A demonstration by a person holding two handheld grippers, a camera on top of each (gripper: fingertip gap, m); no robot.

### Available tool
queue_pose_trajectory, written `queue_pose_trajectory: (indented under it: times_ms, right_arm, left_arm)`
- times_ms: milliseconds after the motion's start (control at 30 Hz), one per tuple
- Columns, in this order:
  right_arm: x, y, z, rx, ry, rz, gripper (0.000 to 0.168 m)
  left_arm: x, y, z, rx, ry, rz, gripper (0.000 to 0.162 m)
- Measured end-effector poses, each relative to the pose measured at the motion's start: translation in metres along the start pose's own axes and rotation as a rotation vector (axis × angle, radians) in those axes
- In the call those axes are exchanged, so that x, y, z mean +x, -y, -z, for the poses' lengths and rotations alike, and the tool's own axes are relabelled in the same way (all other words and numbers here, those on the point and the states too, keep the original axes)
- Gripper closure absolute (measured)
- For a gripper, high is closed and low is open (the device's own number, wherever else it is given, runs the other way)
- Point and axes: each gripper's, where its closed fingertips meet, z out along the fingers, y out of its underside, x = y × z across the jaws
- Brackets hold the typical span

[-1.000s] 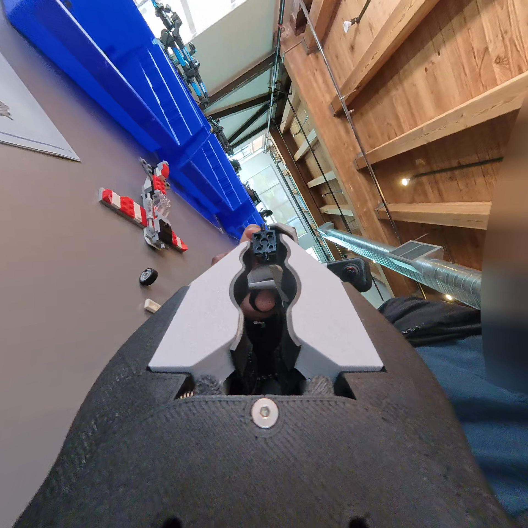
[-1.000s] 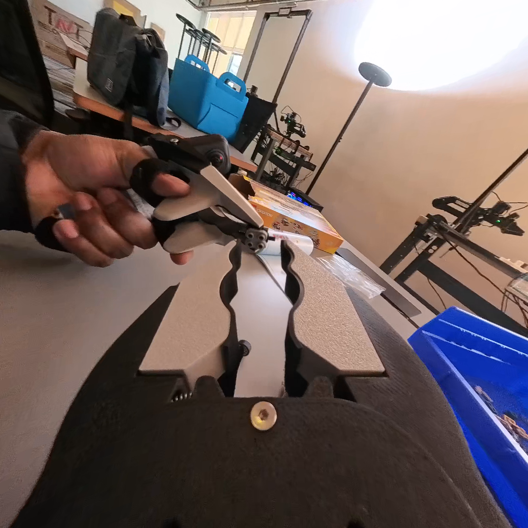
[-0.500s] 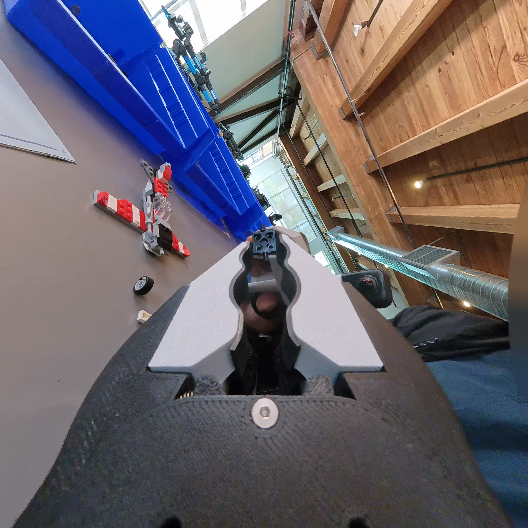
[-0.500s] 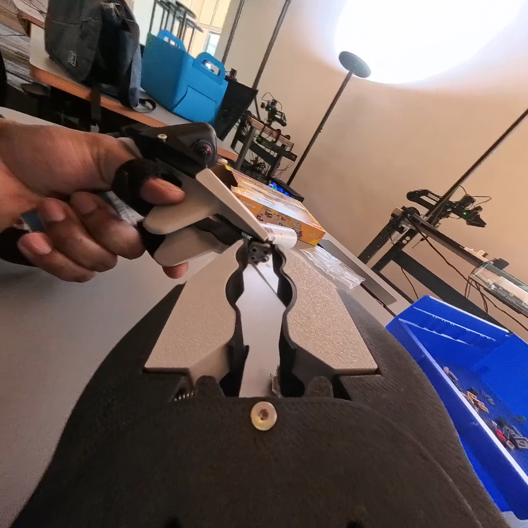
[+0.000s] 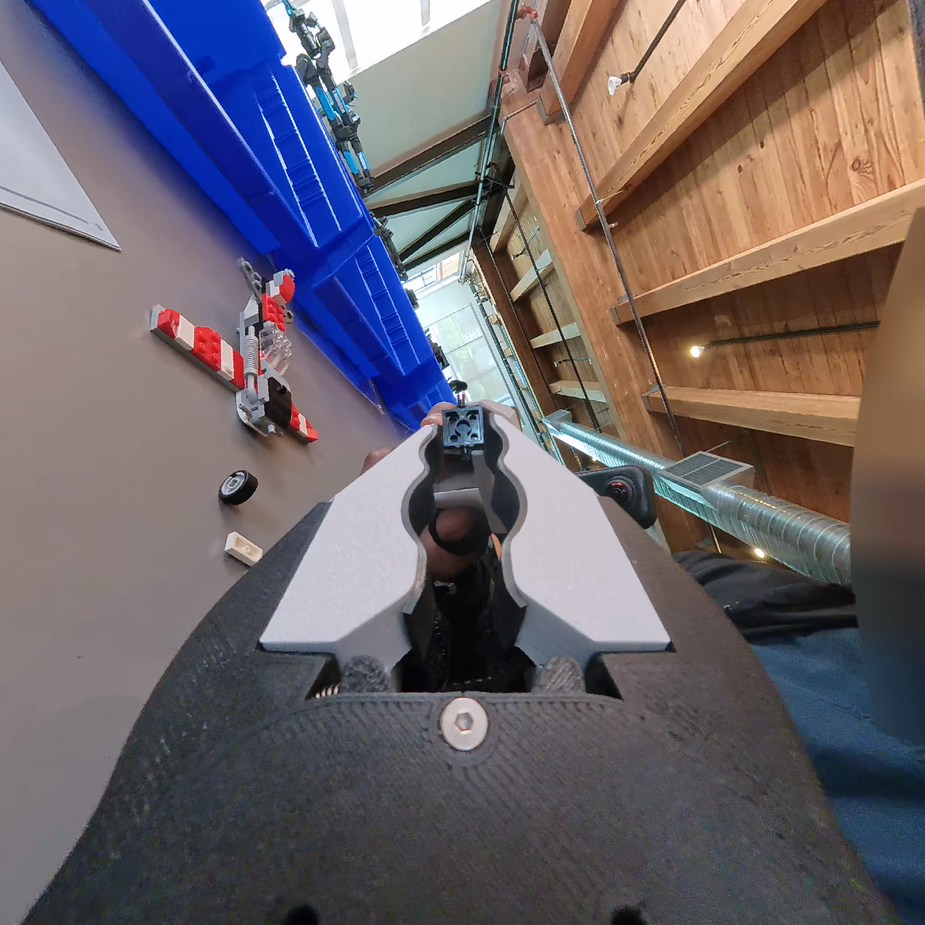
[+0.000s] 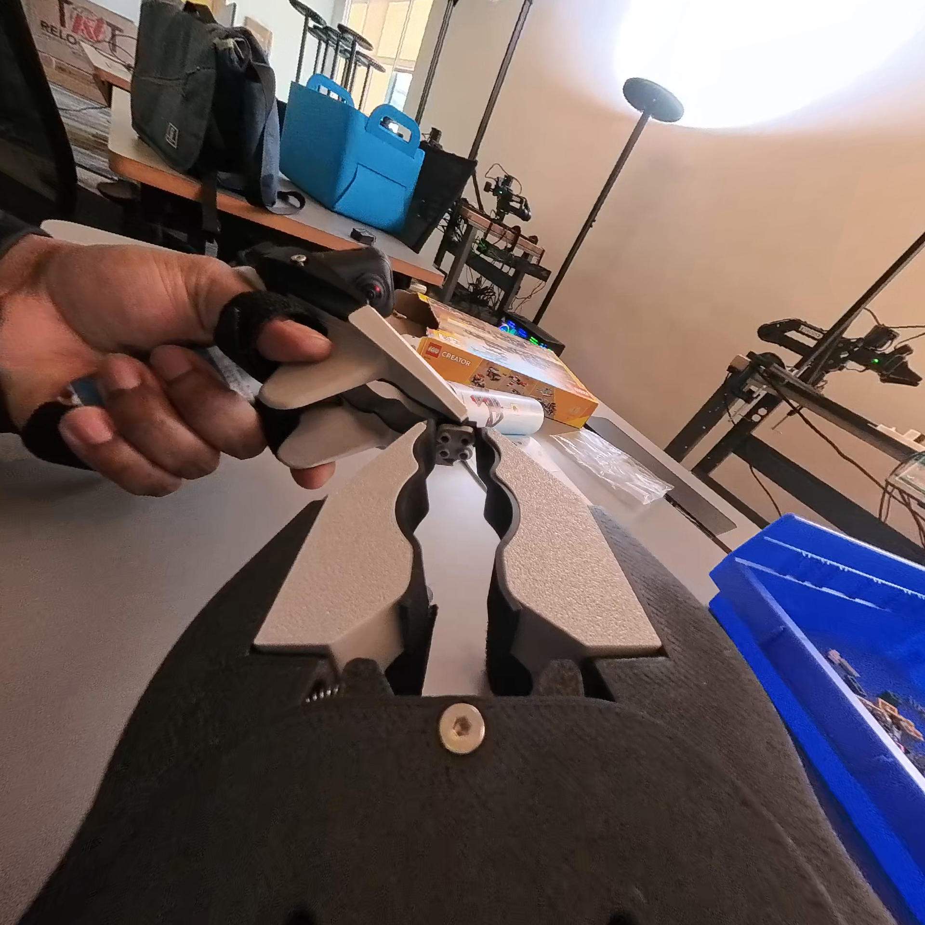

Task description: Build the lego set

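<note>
Both hand-held grippers pinch one small black square lego block [image 5: 463, 425], left hand-held gripper [image 5: 463, 431] and right hand-held gripper [image 6: 454, 443] clenched; uneven pull could fling it onto the bench [image 5: 100, 450]

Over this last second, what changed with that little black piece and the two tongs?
The right tongs closed in: a second ago they stood open just short of the black piece; now they pinch it too. The left tongs kept their grip throughout. The red-and-white plane, wheel and small white brick stayed on the table.
</note>
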Motion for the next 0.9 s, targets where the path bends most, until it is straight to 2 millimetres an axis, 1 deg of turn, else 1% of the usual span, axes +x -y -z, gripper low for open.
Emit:
queue_pose_trajectory:
  times_ms: [467,533,700,900]
  right_arm:
    - [0.005,-0.004,-0.002,-0.056,-0.081,0.086,0.153]
    - [0.004,-0.005,-0.002,-0.049,-0.059,0.066,0.153]
    - [0.002,0.001,0.003,0.013,0.013,-0.02,0.153]
    - [0.002,0.006,0.006,0.05,0.041,-0.057,0.153]
  left_arm:
    - [-0.004,0.005,-0.003,0.037,0.045,-0.005,0.146]
    - [-0.005,0.004,-0.002,0.031,0.043,-0.003,0.146]
    - [0.001,0.0,-0.002,0.005,0.009,-0.005,0.146]
    - [0.006,-0.002,-0.004,-0.004,-0.034,0.023,0.146]
